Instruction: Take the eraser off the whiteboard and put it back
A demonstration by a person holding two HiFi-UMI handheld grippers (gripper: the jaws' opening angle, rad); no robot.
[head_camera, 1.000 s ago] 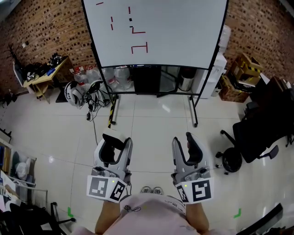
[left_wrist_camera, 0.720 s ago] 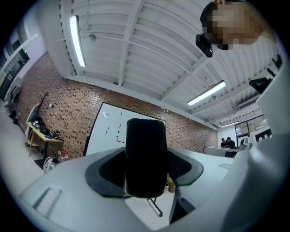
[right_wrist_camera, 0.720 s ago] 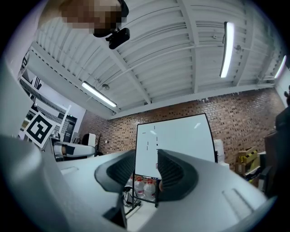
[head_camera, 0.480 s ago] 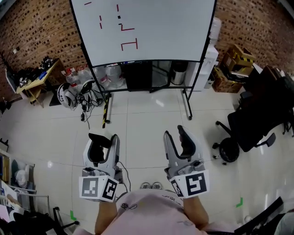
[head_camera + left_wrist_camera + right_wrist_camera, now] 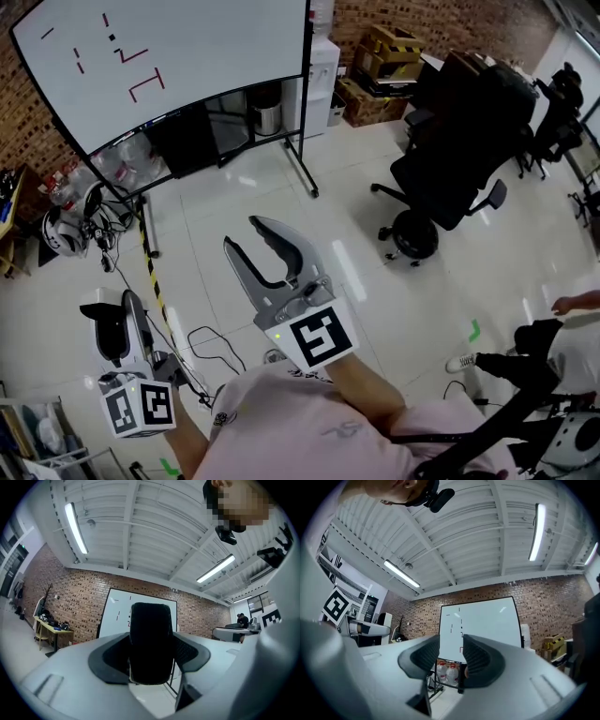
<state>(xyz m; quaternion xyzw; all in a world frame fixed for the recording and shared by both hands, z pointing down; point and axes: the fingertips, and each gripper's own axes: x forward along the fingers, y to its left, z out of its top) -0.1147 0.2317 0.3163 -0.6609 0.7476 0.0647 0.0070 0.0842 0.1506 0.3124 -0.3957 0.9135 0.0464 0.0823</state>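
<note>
The eraser [image 5: 107, 328], a black felt block, sits between the jaws of my left gripper [image 5: 105, 316] at the lower left of the head view. In the left gripper view the eraser [image 5: 150, 644] stands upright and fills the gap, with the pads pressed on its sides. My right gripper [image 5: 272, 251] is held out in the middle of the head view, open with nothing in it. The whiteboard [image 5: 187, 47] stands several steps away at the upper left, bearing red strokes and a small black mark [image 5: 112, 37]. The whiteboard [image 5: 487, 620] also shows beyond the right gripper's [image 5: 451, 656] parted jaws.
The board's wheeled stand leg [image 5: 302, 169] reaches onto the tiled floor. Water bottles [image 5: 122, 164] stand under the board, with a helmet and cables [image 5: 66, 230] to their left. Black office chairs [image 5: 450, 159], cardboard boxes [image 5: 384, 47] and another person [image 5: 562, 328] are on the right.
The head view has swung right, so the whiteboard has slid to the upper left and both grippers have shifted left in the picture. The eraser stays gripped in the left gripper.
</note>
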